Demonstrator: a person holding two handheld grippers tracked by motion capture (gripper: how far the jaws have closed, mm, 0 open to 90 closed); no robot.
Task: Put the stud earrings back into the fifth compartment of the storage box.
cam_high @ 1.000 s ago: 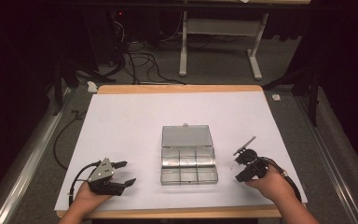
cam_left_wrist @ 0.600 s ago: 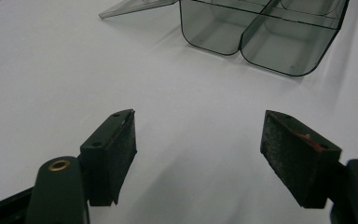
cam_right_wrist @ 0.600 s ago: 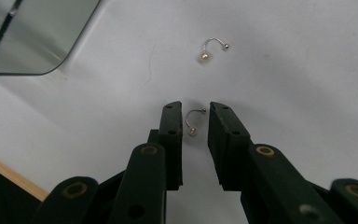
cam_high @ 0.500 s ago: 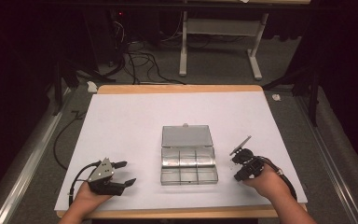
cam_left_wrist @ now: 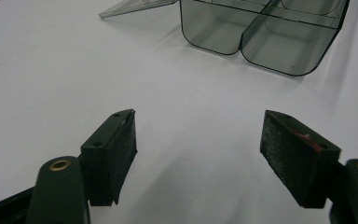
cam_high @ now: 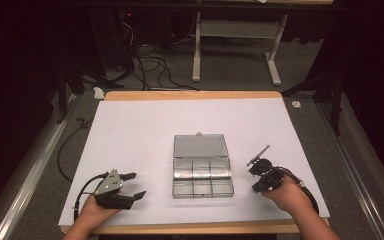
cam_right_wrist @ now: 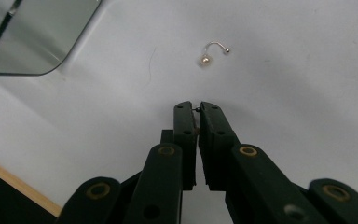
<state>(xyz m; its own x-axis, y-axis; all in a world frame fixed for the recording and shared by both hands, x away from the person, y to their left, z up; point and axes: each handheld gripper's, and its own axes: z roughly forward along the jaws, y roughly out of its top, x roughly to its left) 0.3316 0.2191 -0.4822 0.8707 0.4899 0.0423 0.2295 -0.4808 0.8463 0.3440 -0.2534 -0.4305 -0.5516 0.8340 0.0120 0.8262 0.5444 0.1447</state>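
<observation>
A clear compartment box (cam_high: 202, 181) lies mid-table with its lid (cam_high: 200, 146) folded flat behind it; its compartments look empty. My left gripper (cam_high: 135, 185) rests left of the box and is open, with nothing between its pads (cam_left_wrist: 198, 126); the box's near compartments (cam_left_wrist: 261, 42) lie ahead of it. My right gripper (cam_high: 258, 174) is right of the box, its jaws shut on a tiny earring whose dark tip pokes out at the fingertips (cam_right_wrist: 196, 110). A second pearl earring (cam_right_wrist: 206, 59) with a curved wire lies on the white sheet just beyond those jaws.
A white sheet (cam_high: 145, 130) covers the wooden table (cam_high: 190, 94). A rounded corner of the box (cam_right_wrist: 37, 42) shows at the upper left of the right gripper view, and the table's wooden edge (cam_right_wrist: 14, 184) at its lower left. Cables and a stand sit on the floor behind.
The right hand has shifted very slightly near the box. The left gripper has stayed put and open.
</observation>
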